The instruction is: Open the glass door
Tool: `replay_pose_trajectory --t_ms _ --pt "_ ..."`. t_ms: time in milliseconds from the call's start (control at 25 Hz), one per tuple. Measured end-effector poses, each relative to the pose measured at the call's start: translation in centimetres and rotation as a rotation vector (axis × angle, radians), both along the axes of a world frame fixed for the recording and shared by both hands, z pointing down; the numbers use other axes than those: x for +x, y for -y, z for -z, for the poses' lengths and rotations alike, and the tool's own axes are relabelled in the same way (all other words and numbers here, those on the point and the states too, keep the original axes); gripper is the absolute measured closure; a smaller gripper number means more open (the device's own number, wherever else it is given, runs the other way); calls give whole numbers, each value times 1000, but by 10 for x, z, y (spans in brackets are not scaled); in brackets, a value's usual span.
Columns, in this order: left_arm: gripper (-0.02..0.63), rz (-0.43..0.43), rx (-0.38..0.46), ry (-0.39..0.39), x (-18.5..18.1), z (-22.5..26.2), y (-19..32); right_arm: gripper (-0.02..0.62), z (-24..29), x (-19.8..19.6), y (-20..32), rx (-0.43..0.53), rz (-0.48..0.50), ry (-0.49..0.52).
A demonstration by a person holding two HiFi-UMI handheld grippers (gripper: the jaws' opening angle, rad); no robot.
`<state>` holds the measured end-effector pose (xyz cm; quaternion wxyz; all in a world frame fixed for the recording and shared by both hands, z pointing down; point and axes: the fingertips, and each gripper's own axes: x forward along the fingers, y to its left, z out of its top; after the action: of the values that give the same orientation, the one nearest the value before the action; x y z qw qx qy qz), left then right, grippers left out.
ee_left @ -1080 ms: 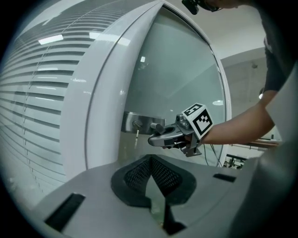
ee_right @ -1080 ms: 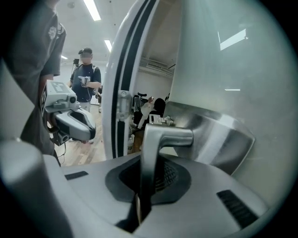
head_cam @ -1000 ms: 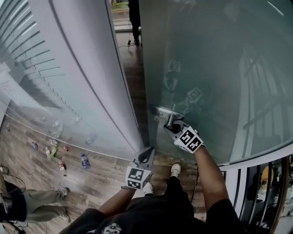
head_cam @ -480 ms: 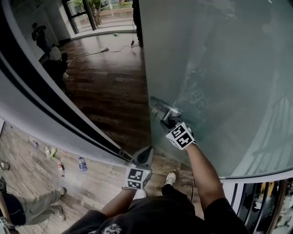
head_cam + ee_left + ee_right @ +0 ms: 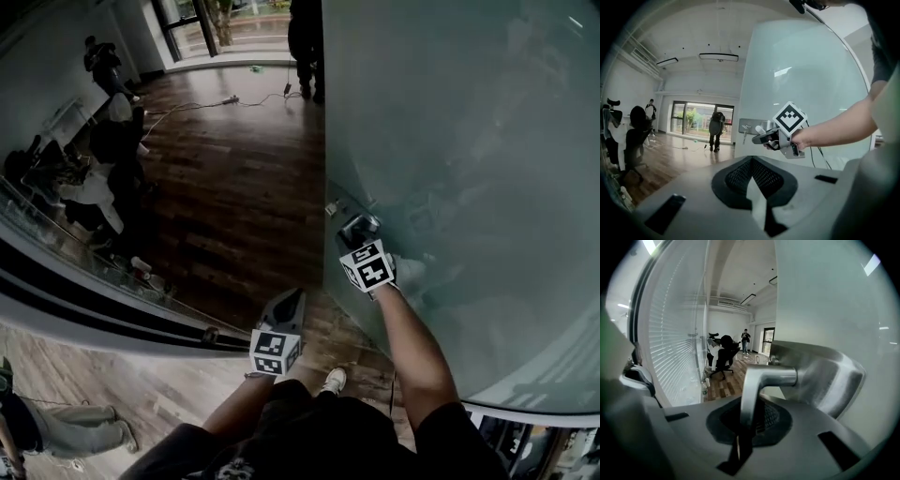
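Observation:
The frosted glass door (image 5: 469,141) fills the right of the head view and stands swung open. Its metal lever handle (image 5: 356,223) sits on a plate at the door's left edge. My right gripper (image 5: 360,231) is shut on that handle; in the right gripper view the lever (image 5: 757,380) bends down between the jaws of the right gripper (image 5: 740,439). My left gripper (image 5: 292,300) hangs free to the left of the door's edge, jaws together on nothing. The left gripper view shows the left gripper (image 5: 752,183) pointing into the room, with the right gripper (image 5: 761,137) on the handle ahead.
A glass wall with blinds (image 5: 679,333) runs along the left, its lower frame (image 5: 94,300) near my feet. Beyond lies a wooden floor (image 5: 234,187) with a cable (image 5: 216,101), office chairs (image 5: 724,355), seated people (image 5: 103,141) and a standing person (image 5: 305,37).
The door has swung further open with my right gripper on its handle. The doorway gap widened and the room behind came into view. Both grippers moved along with it.

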<state>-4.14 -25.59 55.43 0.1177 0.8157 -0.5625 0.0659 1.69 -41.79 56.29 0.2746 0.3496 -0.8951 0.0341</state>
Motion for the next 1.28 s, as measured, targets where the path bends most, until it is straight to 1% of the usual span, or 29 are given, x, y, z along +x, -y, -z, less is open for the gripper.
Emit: replay_pose_trajectory --t_ms 120,240,360,560,680,880,1000,1120,1280 --pt "600 -8 2 7 15 1 23 578 -2 22 36 -2 -45 4" --pt "600 -21 11 26 29 -9 47 578 -11 45 72 -17 -92 2" --pt "600 -43 -12 22 40 -23 68 578 -23 65 105 -21 -134 5" --pt "600 -81 -6 6 73 -9 117 580 -3 130 156 -19 -222 2" --pt "600 -102 -7 4 87 -5 152 580 4 166 190 -20 -275 1" --pt "600 -127 1 4 93 -13 199 580 -6 219 235 -19 -348 4" --pt "600 -141 -8 -1 98 -16 227 580 0 260 262 0 -403 7" --pt "600 -142 -29 1 98 -20 250 580 9 302 283 27 -455 -15" --pt "600 -138 -54 -6 94 -26 276 580 14 349 306 -31 -518 -68"
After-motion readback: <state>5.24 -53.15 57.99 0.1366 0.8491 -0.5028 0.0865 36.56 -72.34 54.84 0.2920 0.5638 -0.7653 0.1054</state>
